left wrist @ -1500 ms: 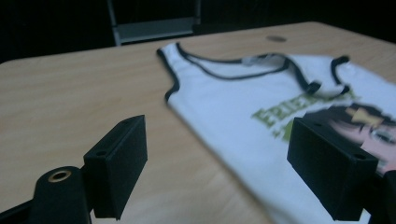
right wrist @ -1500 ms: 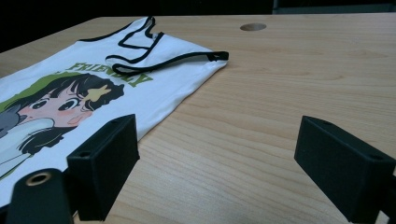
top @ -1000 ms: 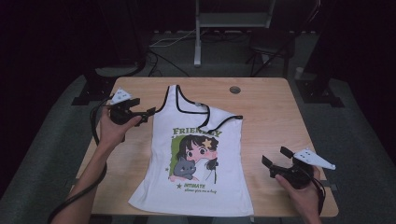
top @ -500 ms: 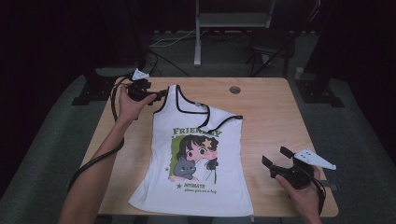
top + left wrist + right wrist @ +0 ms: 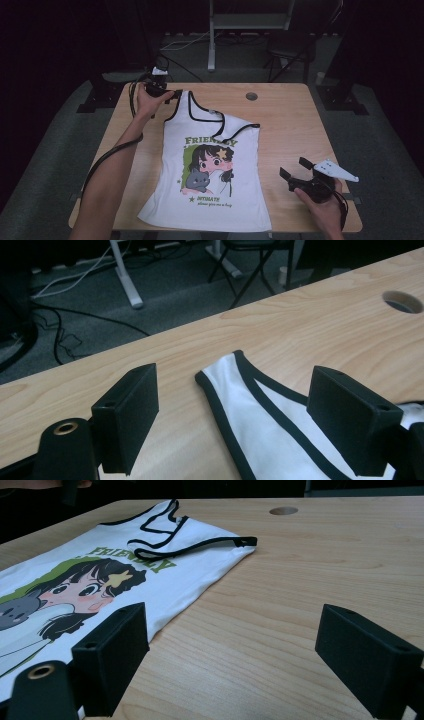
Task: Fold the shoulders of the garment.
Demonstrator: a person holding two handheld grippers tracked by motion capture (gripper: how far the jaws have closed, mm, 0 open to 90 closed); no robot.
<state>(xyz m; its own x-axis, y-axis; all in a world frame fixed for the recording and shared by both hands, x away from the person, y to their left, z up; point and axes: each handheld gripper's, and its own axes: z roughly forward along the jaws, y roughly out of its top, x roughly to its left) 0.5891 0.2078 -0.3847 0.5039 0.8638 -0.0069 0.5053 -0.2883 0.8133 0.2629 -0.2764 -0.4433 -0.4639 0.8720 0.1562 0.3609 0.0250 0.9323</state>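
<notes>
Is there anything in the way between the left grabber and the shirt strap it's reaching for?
Nothing visible is. The left gripper has its jaws open on either side of the tank top's shoulder strap, with only bare wooden table around it. The strap lies flat on the table with nothing on top of it.

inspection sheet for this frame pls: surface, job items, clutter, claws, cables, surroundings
Surface: wooden table, round cable hole near far edge.
Job's things: white tank top lying flat, cartoon print up; right strap folded inward, left strap laid out straight.
Clutter: nothing seen.
Grippers: left claw open, straddling the left strap's tip, not closed on it; right claw open, over bare table beside the top.
Cables: left claw's cable runs along the forearm.
Surroundings: dark floor, desk leg, chair, loose wires.
</notes>
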